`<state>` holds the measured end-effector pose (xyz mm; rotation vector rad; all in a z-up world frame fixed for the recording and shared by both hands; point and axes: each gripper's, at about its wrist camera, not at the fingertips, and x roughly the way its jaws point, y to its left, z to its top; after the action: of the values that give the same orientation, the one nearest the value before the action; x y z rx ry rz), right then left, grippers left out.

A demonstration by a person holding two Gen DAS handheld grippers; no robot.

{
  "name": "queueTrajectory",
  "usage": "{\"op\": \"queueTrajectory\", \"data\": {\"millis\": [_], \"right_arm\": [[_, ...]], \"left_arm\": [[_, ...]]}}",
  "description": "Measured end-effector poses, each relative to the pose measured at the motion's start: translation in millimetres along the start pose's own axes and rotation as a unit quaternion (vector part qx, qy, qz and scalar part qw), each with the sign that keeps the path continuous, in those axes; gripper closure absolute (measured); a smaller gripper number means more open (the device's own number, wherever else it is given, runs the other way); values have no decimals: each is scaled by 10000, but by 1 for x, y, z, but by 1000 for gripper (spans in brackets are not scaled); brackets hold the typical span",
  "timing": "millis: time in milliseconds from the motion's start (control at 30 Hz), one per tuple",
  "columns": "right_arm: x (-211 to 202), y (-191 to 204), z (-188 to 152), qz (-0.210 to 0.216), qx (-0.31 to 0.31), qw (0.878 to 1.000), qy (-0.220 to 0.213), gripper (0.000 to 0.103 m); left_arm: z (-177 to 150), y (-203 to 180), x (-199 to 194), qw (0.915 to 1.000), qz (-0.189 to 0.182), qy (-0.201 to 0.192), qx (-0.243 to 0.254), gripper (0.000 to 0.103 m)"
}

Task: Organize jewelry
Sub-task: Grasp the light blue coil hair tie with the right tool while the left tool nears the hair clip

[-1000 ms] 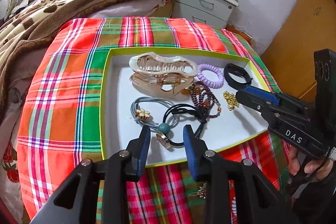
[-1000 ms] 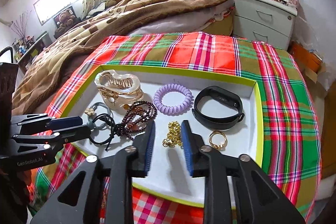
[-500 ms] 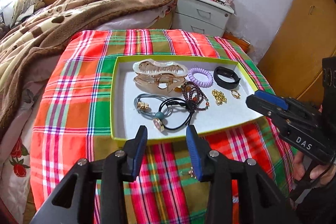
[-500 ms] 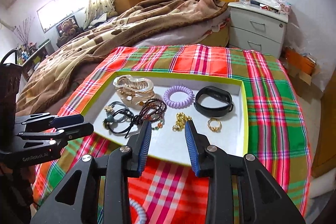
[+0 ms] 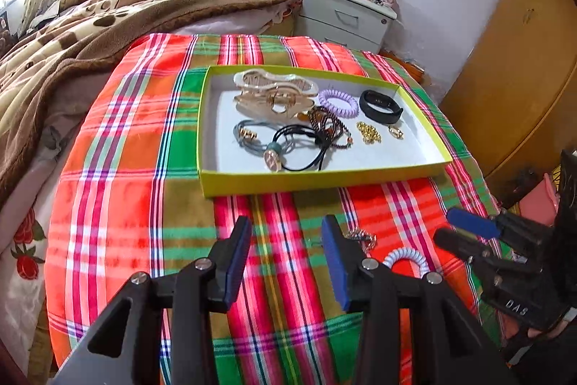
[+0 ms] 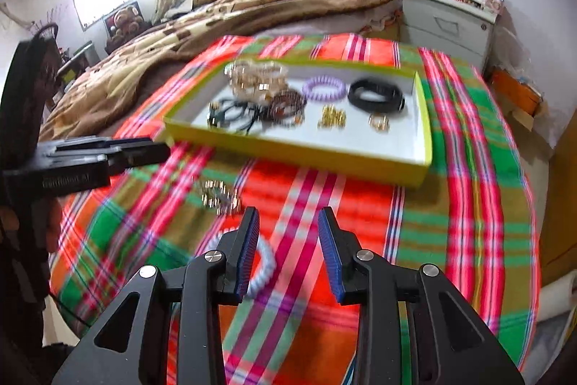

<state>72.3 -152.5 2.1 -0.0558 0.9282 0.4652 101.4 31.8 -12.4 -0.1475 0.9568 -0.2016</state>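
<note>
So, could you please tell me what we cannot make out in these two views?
- White coil hair tie: partly hidden behind the left tool in the left wrist view, and behind the right tool in the right wrist view.
- Small metal piece on the cloth: motion blur, type unclear.
- Box contents: smeared in the right wrist view.
- Nightstand clutter: too small.

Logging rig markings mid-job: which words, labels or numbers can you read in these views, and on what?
"DAS": white letters on the body of the right tongs, left wrist view.
White lettering on the body of the left tongs, right wrist view: too blurred to read.
No other text readable.
</note>
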Motion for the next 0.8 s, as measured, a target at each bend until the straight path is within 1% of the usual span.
{"op": "queueTrajectory", "data": {"millis": [67,133,333,433,467,500,533,600,733,800], "right_arm": [[3,1,-5,-27,1,10000,68,68],[5,4,-10,42,-42,9999,154,68],[16,20,-18,30,-345,9985,427,68],[23,24,-22,-204,-462,9971,568,68],[23,25,-24,-234,-488,9971,534,68],[22,25,-25,-236,-462,9972,530,69],[22,24,-25,-252,-459,9973,513,77],[22,24,-26,-350,-485,9970,483,89],[18,18,-26,-350,-417,9976,427,92],[15,13,-27,-355,-348,9982,349,93]], "left_arm": [[-3,0,0,10000,-54,31,-6,61],[-6,2,0,9999,-77,70,-28,61],[-12,6,5,9998,-119,167,-85,61],[-13,4,8,9996,-126,225,-64,60],[-13,4,9,9996,-129,237,-46,60],[-13,3,10,9996,-124,257,-41,60],[-12,2,11,9996,-130,266,-34,60],[-12,0,14,9994,-151,297,-31,60],[-10,-9,20,9992,-172,348,103,58],[-8,-15,24,9989,-218,367,197,55]]}}
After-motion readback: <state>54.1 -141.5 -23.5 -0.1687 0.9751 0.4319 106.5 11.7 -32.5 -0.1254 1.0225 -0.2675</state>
